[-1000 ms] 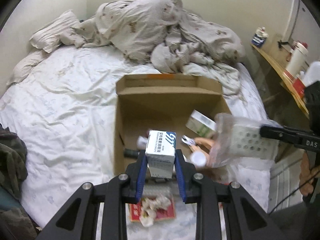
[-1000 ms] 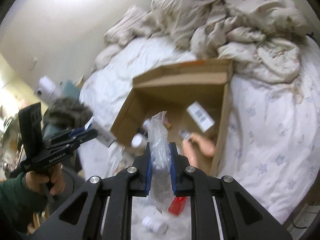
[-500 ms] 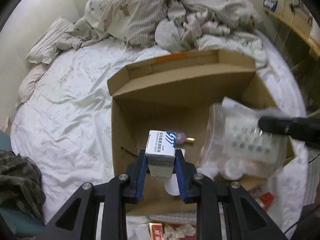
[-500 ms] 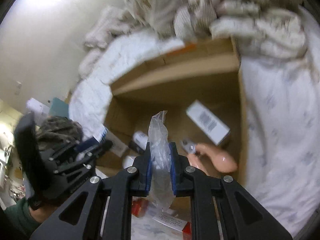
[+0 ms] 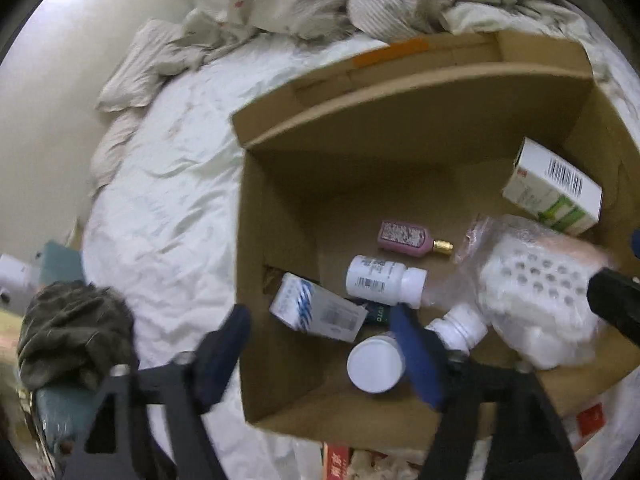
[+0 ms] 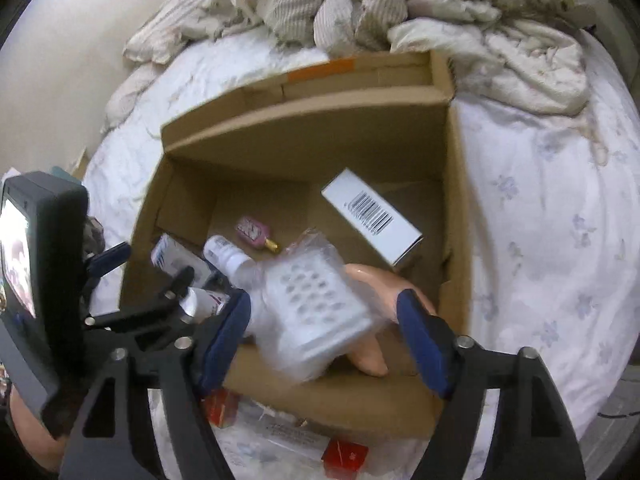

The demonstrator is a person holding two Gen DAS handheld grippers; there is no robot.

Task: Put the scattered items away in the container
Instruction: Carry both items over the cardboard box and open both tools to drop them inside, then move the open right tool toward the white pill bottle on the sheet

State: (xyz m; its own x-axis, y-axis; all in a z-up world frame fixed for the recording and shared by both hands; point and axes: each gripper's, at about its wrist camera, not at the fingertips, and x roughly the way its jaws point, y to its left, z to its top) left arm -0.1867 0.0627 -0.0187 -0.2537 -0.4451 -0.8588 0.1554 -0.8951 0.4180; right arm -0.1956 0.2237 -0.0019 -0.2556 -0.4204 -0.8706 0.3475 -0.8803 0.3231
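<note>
Right gripper (image 6: 324, 332) has its jaws opening over the near edge of the cardboard box (image 6: 456, 200) on the bed (image 6: 540, 208). The clear bag with the white holed tray (image 6: 316, 312) sits loose between them, pads not touching. White barcode carton (image 6: 372, 216) lies at the far right inside, pink bottle (image 6: 256, 232) mid-left. Left gripper (image 6: 120, 264) pokes in from the left.

A dark tube (image 5: 376, 314) in the brown cardboard box (image 5: 280, 216) is mostly hidden under a white pill bottle (image 5: 384, 280) and a blue-and-white carton (image 5: 318, 308); its lettering is unreadable. The clear plastic bag of white perforated pieces (image 6: 316, 308) is motion-blurred and covers much of a peach-coloured object (image 6: 368, 356). Red packets (image 6: 344, 456) on the bed are cut off behind the box's near wall.
</note>
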